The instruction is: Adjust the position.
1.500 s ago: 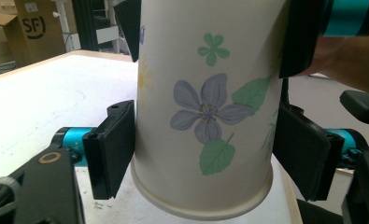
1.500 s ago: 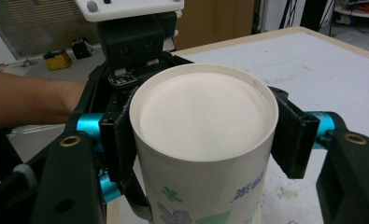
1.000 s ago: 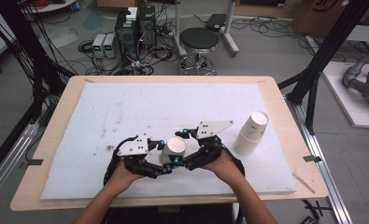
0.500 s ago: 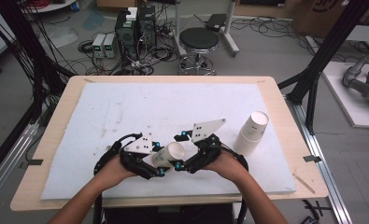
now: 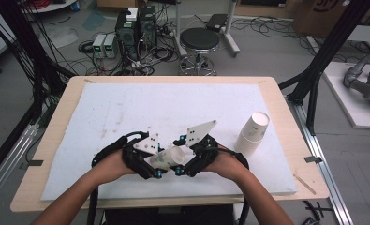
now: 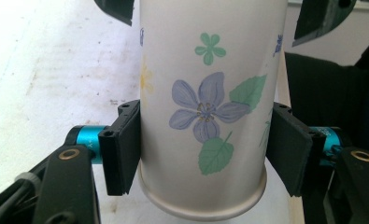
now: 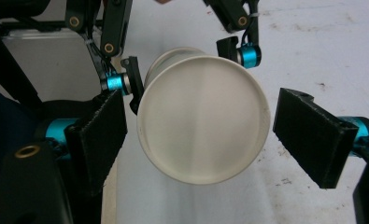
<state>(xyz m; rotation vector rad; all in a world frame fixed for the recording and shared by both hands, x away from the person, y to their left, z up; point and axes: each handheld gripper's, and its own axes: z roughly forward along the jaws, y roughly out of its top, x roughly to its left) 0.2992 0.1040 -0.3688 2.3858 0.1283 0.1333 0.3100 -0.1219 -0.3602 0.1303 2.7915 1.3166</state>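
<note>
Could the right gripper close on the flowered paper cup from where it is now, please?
Probably yes. The cup lies mouth-first between the right gripper's open jaws, with a gap on either side and nothing in between. The left gripper already clamps it further along, clear of those jaws.

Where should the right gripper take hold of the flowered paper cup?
By the rim end of the paper cup, pads on opposite sides of the wall. The cup lies level in the left gripper, its open mouth facing the right gripper, whose jaws already straddle it.
</note>
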